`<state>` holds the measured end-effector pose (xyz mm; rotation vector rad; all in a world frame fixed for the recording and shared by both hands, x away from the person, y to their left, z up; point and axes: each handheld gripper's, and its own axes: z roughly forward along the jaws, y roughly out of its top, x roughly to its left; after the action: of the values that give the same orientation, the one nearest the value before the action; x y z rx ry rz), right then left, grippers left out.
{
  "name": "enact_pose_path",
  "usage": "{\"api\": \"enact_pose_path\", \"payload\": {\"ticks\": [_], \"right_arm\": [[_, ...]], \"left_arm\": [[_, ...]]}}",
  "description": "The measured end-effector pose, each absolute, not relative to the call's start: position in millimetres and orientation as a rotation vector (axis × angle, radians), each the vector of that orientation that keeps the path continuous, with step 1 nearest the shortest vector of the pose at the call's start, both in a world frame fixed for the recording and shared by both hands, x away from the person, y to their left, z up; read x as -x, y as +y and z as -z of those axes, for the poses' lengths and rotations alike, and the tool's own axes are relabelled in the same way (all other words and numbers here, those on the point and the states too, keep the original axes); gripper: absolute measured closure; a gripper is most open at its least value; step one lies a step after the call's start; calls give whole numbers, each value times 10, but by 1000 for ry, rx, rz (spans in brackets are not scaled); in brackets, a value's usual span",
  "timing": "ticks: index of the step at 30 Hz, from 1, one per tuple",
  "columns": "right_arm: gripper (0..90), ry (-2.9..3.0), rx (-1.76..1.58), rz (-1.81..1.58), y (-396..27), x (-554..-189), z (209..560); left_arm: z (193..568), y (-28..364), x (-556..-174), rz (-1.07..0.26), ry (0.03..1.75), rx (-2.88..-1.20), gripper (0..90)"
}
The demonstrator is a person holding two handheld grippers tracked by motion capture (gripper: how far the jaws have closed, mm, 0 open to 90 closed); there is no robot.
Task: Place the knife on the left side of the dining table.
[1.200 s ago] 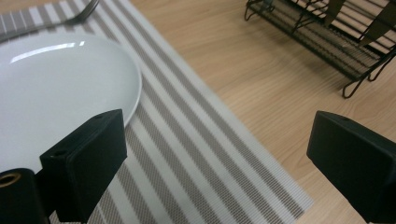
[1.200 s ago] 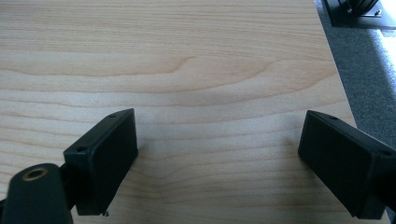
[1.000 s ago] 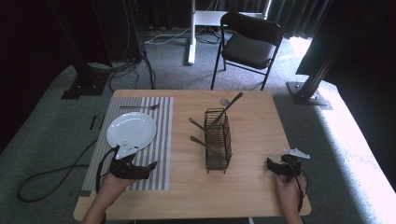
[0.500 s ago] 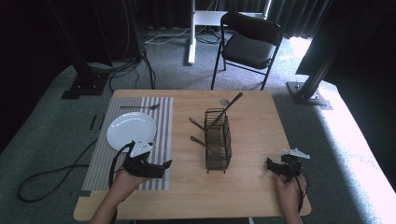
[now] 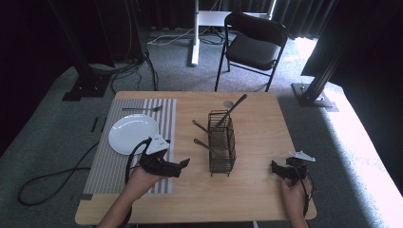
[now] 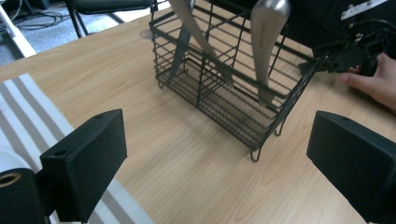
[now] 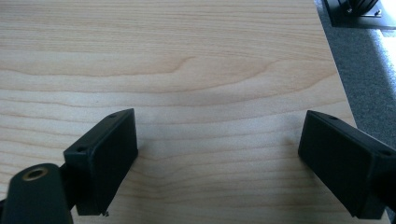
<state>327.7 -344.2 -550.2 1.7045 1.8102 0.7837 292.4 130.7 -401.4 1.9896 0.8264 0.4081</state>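
Wooden counter stretches before us, striped mat and white plate at its left. Our left gripper points its spread, empty fingers at the wire caddy standing mid-counter with cutlery handles leaning inside. We judge it light, stiff and tippy; its top rim looks the best hold. Our right gripper rests near the right edge, fingers likewise released, with bare wood around.

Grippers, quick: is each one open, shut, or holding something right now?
Left gripper: open, empty, facing the black wire cutlery basket.
Right gripper: open, empty, over the light wooden table.
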Motion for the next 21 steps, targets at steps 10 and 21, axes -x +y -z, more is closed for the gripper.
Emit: {"api": "enact_pose_path", "payload": {"ticks": [10,21], "right_arm": [[112,1810,-1705,-784,-3442,-3277,5502],[115,1809,-1705,-784,-3443,-3276,5501]], "left_arm": [[3940,1125,-3006,-374,805,-1964,72],[3920,935,-3065,-352,826,-1924,329]]}}
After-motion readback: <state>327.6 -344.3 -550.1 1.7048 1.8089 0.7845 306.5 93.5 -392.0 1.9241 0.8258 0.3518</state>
